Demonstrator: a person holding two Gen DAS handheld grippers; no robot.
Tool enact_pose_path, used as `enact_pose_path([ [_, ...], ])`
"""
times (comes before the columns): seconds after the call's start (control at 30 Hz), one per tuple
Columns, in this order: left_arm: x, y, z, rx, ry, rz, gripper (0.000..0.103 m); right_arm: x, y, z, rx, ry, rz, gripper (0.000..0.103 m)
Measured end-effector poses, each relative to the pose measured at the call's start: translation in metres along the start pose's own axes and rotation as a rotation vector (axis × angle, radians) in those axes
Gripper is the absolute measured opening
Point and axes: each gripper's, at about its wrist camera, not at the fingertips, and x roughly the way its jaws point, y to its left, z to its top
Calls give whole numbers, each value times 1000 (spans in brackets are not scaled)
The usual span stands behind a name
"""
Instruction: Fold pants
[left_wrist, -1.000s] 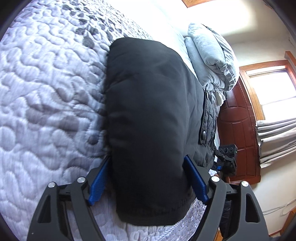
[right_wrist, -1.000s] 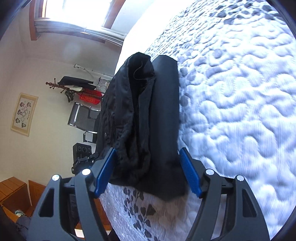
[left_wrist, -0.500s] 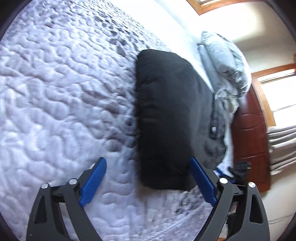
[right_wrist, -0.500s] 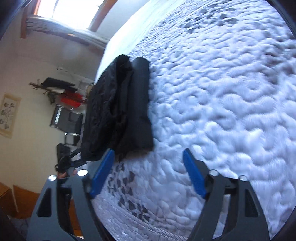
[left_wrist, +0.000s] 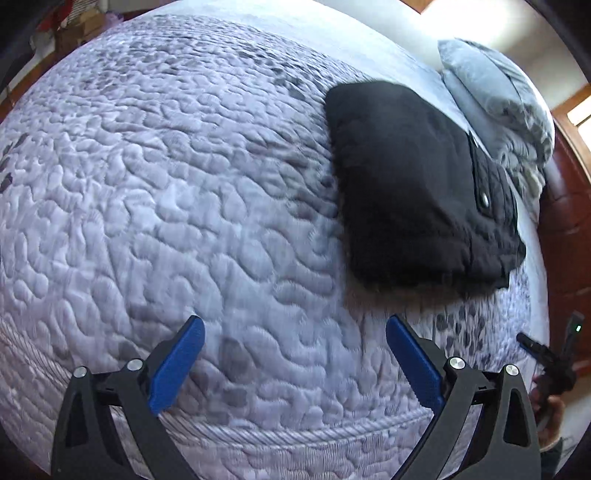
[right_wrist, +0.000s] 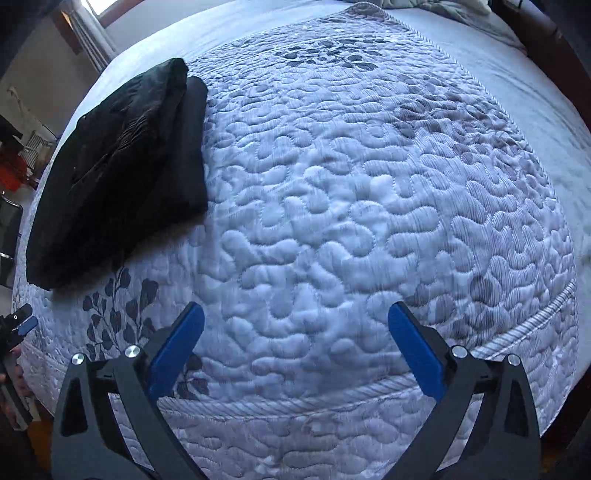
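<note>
One pair of black pants (left_wrist: 413, 184) lies folded into a thick rectangular bundle on the quilted bedspread (left_wrist: 184, 184), near the foot edge of the bed. In the right wrist view the same pants (right_wrist: 118, 166) sit at the upper left, with a second folded layer stacked on top, and one leaf-sprig print shows on the quilt just below them.

Two grippers are in view, neither touching the pants. The left gripper (left_wrist: 295, 354) hangs over bare quilt with its two blue-padded fingers spread wide and nothing between them. The right gripper (right_wrist: 295, 343) is likewise spread apart and holding nothing, above the corded hem of the quilt.

One pile of grey bedding (left_wrist: 502, 99) lies beyond the pants, beside a dark wooden headboard (left_wrist: 565, 206).
</note>
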Motion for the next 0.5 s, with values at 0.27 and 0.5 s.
enact_pose_path([
  [0.27, -2, -57, -30, 116, -1, 43, 99, -11, 79, -23, -78, 0, -37, 100],
  [0.5, -18, -84, -40, 92, -42, 62, 99, -25, 124, -34, -132, -13, -47, 100],
])
